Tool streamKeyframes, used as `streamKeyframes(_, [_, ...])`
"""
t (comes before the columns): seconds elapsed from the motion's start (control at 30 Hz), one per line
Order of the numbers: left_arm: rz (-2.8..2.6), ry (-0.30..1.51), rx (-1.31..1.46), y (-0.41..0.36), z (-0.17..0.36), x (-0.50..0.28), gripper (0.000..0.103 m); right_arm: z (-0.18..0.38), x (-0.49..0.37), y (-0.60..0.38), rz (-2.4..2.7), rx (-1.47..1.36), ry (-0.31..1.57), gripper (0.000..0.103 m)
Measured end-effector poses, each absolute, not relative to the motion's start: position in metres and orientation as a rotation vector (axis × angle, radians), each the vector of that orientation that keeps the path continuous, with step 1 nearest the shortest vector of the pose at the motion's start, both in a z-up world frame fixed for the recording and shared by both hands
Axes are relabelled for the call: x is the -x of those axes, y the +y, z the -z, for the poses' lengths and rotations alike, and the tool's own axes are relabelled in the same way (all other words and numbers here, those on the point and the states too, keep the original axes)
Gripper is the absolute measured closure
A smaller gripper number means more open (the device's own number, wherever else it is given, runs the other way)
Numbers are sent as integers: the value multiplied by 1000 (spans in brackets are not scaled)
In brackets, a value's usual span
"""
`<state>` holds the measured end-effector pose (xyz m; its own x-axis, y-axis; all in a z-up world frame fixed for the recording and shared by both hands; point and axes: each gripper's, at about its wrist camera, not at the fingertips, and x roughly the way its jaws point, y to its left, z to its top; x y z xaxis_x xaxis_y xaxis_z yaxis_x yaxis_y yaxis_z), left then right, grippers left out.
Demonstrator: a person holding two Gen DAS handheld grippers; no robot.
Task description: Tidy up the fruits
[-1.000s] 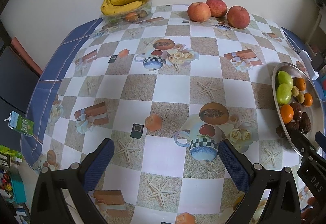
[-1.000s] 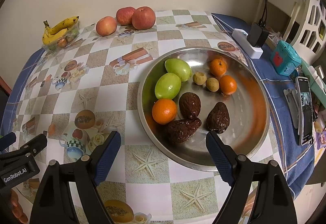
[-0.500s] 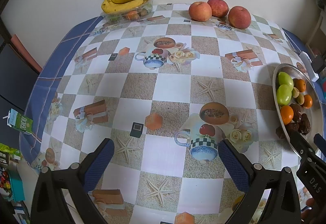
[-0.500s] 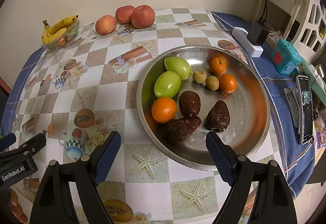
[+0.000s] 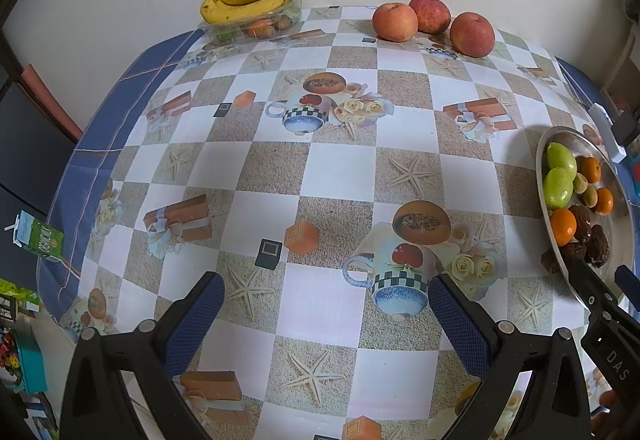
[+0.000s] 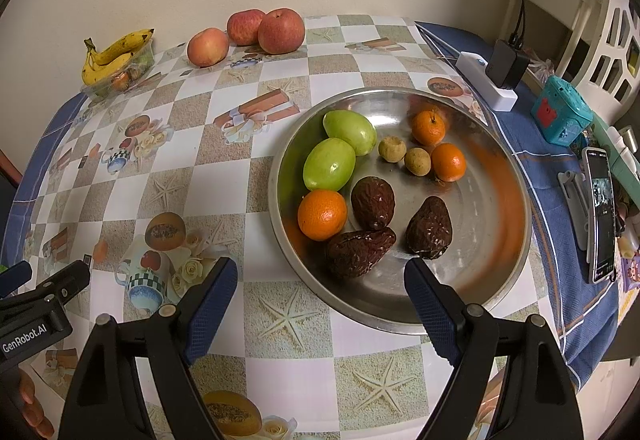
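Home dining spot: printed tablecloth (image 6: 248, 328), phone (image 6: 602, 208), power strip (image 6: 486, 86).

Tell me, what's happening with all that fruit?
Someone holds two grippers above the table, sorting fruit. Both the left gripper and right gripper are open and empty. The right one hovers by the metal tray of oranges, green fruit and dark wrinkly fruit. Apples and bananas sit at the far edge.

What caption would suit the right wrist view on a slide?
Open right gripper hovers at a steel tray of mixed fruit; apples and bananas wait beyond.
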<state>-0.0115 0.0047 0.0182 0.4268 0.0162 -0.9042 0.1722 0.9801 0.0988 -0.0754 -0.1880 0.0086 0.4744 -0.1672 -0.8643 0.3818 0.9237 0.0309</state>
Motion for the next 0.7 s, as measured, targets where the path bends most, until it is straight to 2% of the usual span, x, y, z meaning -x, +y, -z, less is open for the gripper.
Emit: streamKeyframes(0.7, [78,1129,-180,5,-20,13,0,-7,76,-187,340,-236,1033,17])
